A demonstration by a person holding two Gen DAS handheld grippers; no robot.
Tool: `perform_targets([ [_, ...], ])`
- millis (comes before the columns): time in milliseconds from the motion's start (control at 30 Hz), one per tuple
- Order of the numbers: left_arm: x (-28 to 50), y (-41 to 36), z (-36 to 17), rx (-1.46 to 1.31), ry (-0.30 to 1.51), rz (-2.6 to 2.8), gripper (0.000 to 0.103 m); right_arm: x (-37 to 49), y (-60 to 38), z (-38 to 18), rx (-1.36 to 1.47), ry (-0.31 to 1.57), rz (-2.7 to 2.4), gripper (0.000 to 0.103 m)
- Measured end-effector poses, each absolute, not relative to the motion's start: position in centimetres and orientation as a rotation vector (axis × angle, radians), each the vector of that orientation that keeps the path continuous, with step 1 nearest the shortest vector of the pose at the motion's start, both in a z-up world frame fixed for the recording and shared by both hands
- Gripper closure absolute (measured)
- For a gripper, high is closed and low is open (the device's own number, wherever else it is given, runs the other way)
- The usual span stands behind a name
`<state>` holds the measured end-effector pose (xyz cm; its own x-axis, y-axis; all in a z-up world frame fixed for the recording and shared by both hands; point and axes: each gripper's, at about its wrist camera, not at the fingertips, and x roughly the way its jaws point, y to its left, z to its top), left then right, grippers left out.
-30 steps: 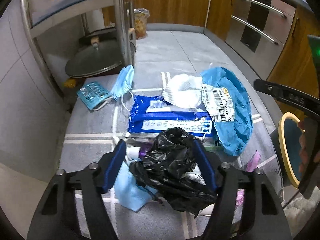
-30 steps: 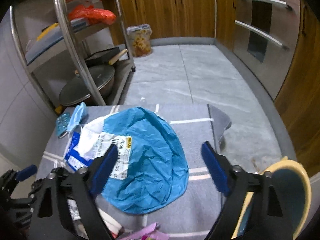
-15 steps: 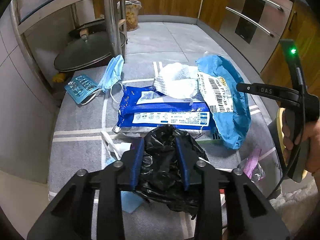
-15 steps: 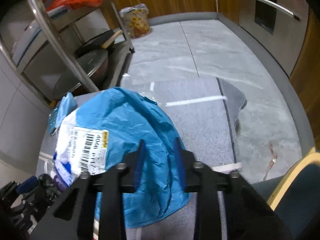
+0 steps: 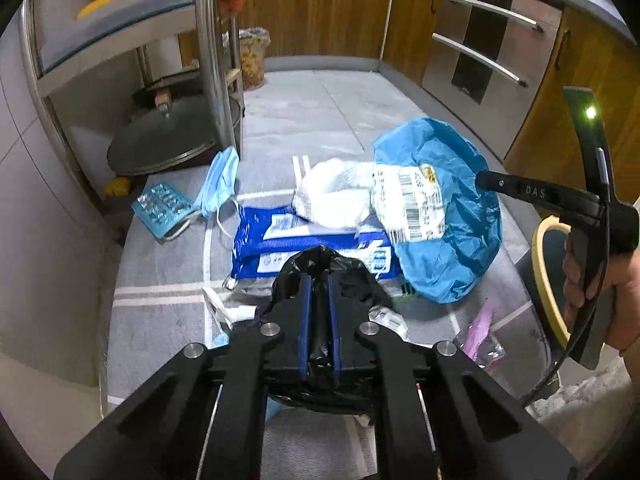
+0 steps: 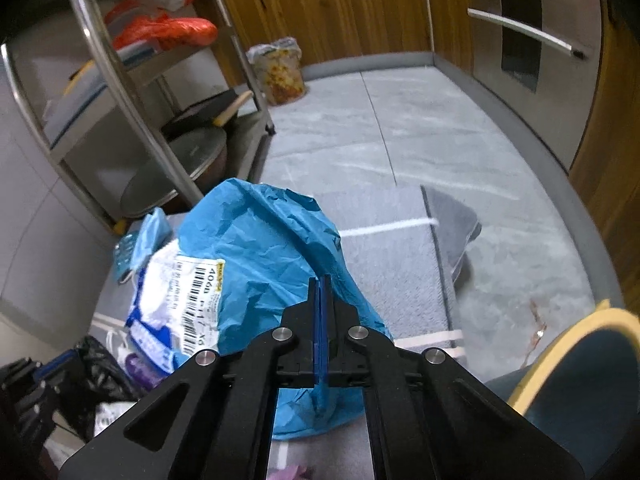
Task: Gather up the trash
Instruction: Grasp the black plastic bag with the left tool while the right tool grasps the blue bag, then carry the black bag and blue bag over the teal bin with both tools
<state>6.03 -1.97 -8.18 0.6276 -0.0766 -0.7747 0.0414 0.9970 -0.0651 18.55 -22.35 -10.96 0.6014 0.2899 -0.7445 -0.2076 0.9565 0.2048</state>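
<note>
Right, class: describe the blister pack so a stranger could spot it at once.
Find the steel rack at the grey mat's far left corner. The blister pack lies there beside a blue face mask. It alone is a flat teal sheet of clear bubbles.

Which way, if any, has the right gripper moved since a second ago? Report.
Yes: the right gripper moved forward across the grey striped rug onto the crumpled blue plastic bag, jaws just closing on it.
</note>
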Motion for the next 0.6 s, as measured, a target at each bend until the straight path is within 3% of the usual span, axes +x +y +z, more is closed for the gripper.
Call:
perform_targets([
  [600,3.9,-4.5,-3.2,0.004,0.716,-0.134,0.095,11.3,-26.0,-0.9,0.054,0.663,0.197,0.102],
])
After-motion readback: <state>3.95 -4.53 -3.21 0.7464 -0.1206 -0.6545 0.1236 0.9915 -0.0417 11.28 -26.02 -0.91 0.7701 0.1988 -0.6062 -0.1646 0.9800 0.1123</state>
